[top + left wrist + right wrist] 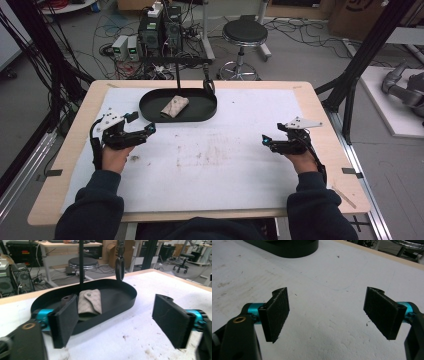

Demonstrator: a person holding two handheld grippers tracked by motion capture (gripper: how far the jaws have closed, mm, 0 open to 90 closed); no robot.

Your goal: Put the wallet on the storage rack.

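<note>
While my left gripper (145, 129) hangs over the white mat (210, 155) just short of the tray (150, 111), its jaws stand wide apart with nothing between them. Each jaw ends in a flat, rectangular black pad with a rough, grainy face, fixed on a bright blue metal stub. Past them I look straight at the tray: a shallow oval of matte black with a low upright wall, lying at the far side of the table (320, 120).

Inside it lies the cloth pouch (174, 106), a small beige, woven-looking piece folded over with a rounded flap and a little dark snap on top. It rests flat on the tray floor, left of the middle as my left gripper view shows it, touching neither of my pads. A thin black post (81, 265) rises from the tray's far side, and a dark loop (120, 268) hangs above its far rim.

My right gripper (265, 141) rests well apart from the tray, over the right part of the mat, its jaws equally spread and empty. The mat is soft-looking white foam, pitted and marked with brownish smudges and dark specks near its middle. Pale wood shows around its edges.
</note>
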